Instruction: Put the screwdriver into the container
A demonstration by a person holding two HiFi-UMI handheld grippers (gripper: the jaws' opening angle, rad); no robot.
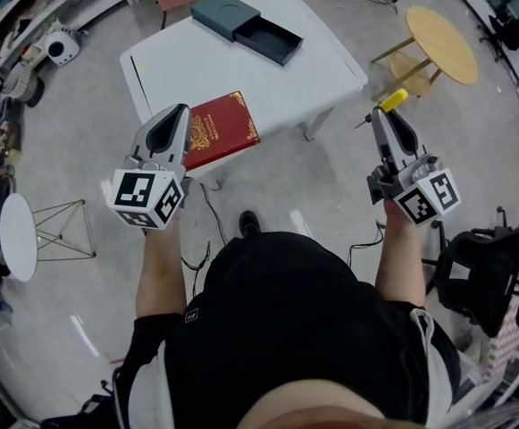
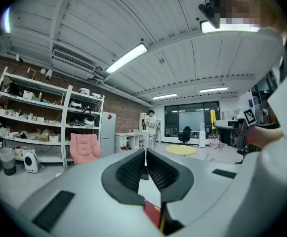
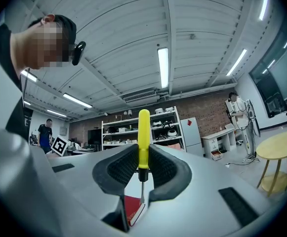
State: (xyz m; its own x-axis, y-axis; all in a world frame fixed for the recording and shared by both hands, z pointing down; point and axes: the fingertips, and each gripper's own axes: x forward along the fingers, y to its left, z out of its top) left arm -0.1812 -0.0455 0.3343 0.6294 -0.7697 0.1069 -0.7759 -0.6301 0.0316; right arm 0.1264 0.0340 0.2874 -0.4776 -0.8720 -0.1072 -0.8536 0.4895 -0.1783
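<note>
Container (image 1: 246, 27) lies open on table (image 1: 196, 74); right gripper (image 1: 380, 119) clamps screwdriver (image 1: 393, 100).

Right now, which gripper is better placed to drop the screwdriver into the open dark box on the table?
Right. The right gripper is already clamped on the yellow screwdriver, so it only has to carry it to the open dark box. The left gripper is shut and empty, near the red book.

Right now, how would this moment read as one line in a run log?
right gripper: shut on screwdriver | left gripper: shut, empty | container: open, on table
</note>
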